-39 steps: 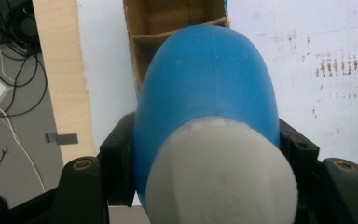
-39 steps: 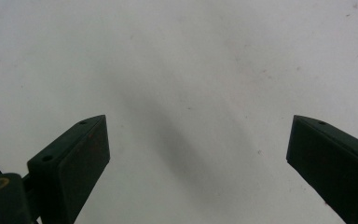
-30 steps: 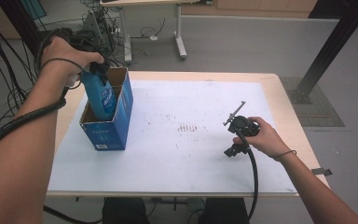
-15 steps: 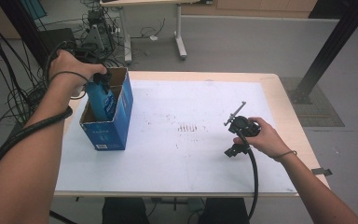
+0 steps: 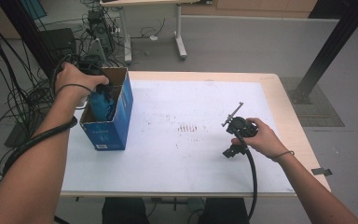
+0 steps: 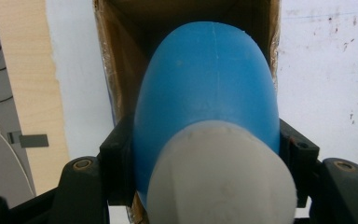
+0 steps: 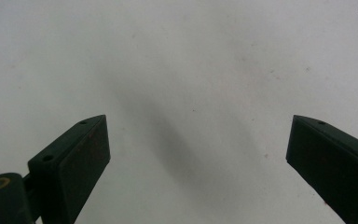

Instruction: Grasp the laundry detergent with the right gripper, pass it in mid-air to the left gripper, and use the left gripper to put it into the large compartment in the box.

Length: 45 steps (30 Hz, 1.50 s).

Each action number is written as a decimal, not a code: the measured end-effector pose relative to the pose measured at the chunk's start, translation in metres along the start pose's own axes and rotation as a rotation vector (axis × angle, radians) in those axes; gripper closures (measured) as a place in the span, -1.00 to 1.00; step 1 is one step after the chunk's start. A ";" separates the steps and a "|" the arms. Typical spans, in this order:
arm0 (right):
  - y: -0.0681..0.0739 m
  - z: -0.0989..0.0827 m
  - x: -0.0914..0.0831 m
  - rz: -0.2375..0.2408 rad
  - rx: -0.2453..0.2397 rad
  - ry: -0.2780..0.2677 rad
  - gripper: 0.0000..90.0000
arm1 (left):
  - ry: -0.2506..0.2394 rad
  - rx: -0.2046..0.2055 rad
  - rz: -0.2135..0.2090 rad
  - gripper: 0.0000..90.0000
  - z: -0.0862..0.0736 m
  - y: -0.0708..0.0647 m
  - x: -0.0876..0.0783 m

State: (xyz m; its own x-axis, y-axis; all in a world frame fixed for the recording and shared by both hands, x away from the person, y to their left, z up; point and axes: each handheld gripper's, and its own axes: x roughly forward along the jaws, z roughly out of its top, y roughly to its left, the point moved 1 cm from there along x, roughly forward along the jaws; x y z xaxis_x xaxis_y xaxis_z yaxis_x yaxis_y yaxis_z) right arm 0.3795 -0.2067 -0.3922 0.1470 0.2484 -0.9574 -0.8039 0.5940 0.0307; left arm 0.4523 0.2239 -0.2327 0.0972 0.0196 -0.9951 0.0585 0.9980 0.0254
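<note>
the left gripper (image 6: 205, 154) is clamped on a blue bottle (image 6: 209, 88) with a pale grey cap (image 6: 221, 177), one black jaw pressing each flank just below the cap. beyond the jaws, the bottle's body reaches into the open top of a cardboard box (image 6: 116, 70); brown inner walls stand close on both sides of the bottle, with only a thin gap to either wall. in the high view the left hand (image 5: 74, 77) sits over the box (image 5: 114, 126), which has blue outer sides and stands on the white table sheet (image 5: 186, 154) near its left edge, and the bottle (image 5: 101, 105) shows tilted inside the opening. past the box's left wall comes a strip of white sheet, then the wooden table edge (image 6: 28, 93). the right gripper (image 7: 198, 154) has its jaws spread wide with nothing between them, over bare white sheet; between and ahead of its fingers the surface is open all round. the right hand (image 5: 261, 137) holds it low over the sheet, well apart from the box, with a broad stretch of sheet between them and the table's right edge (image 5: 293, 121) near.
</note>
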 end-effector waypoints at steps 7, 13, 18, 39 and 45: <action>0.002 0.000 0.002 0.007 0.002 -0.002 -0.86 | 0.004 -0.006 0.010 -0.17 0.000 0.000 0.012; 0.002 0.001 0.005 0.009 -0.001 0.007 -0.86 | 0.016 -0.013 0.001 -0.17 -0.001 0.000 0.025; 0.002 0.001 0.006 0.014 0.000 0.006 -0.86 | 0.026 -0.014 0.009 -0.17 -0.002 0.000 0.034; 0.002 0.001 0.008 0.011 0.000 0.012 -0.86 | 0.046 -0.020 0.007 -0.17 -0.004 0.001 0.047; 0.002 0.001 0.007 0.009 0.000 0.013 -0.86 | 0.046 -0.023 0.003 -0.17 -0.004 0.002 0.047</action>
State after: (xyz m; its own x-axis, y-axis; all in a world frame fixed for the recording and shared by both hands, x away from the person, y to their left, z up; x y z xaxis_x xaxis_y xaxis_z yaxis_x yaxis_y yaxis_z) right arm 0.3798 -0.2033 -0.3989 0.1318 0.2436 -0.9609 -0.8051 0.5918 0.0396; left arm 0.4526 0.2275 -0.2794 0.0511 0.0245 -0.9984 0.0355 0.9990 0.0264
